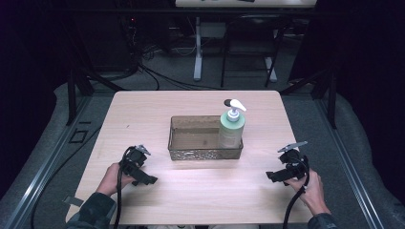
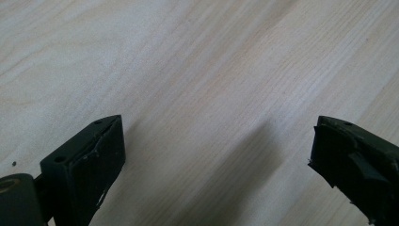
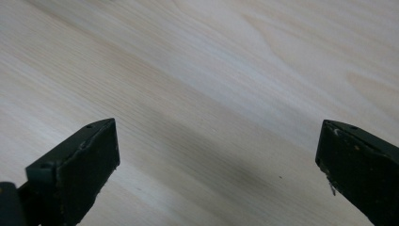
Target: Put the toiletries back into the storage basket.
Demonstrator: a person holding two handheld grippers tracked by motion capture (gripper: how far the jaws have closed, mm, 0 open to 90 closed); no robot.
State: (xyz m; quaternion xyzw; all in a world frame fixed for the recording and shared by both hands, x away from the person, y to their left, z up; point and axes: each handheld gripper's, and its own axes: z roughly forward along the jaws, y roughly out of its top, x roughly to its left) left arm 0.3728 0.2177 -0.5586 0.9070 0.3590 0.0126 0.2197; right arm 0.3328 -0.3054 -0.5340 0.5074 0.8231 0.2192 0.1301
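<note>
Light wood tabletop (image 1: pixel 143 114), mid: brown tray (image 1: pixel 181 153), green pump bottle (image 1: pixel 231 129) upright at its right end. My left gripper (image 2: pixel 216 155), right gripper (image 3: pixel 216 160) spread, empty, near front edge, bare wood between.

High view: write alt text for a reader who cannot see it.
A pump bottle stands upright in the right end of a mesh basket at the middle of a light wooden table. Nearer the camera, a person's hands hold the left gripper and right gripper on the table, each apart from the basket.
</note>
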